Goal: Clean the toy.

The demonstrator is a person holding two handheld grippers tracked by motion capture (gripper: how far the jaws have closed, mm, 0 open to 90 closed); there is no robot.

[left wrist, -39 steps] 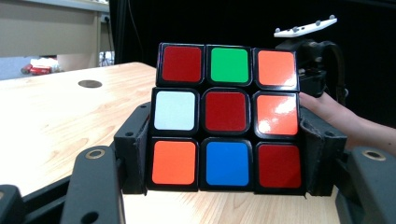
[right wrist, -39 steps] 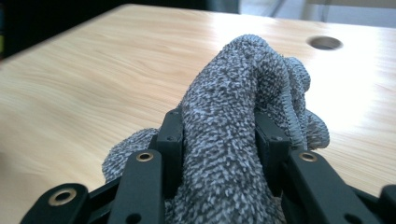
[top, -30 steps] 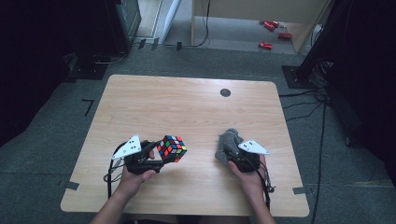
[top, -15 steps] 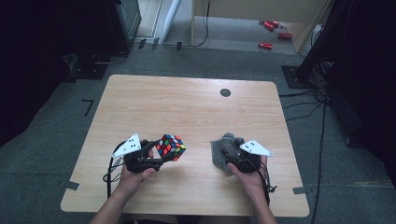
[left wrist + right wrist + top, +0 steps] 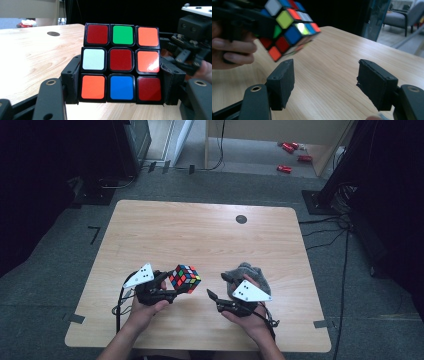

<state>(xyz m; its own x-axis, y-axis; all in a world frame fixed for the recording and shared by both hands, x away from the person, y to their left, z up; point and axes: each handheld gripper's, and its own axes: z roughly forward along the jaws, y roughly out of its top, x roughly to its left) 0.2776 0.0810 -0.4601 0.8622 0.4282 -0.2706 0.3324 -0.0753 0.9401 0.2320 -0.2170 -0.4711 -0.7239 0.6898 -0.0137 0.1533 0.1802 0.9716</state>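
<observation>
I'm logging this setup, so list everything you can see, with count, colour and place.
puzzle cube: one, multicoloured, held above the table's near left.
grey cloth: one, near right, beside the right gripper.
table: one, light wood.
round black mark: one, far side of the table.
red items: several, on the floor beyond.
left gripper: black, jaws clamped on the cube.
right gripper: black, jaws just opened, nothing between them.

- High view: the worktop (image 5: 200, 235) is evenly lit and soft in detail, while the frame's left and right edges sink into near black.
- Left gripper view: glare whitens the worktop at upper left.
- Right gripper view: the cube (image 5: 287, 22) at upper left is blurred.
</observation>
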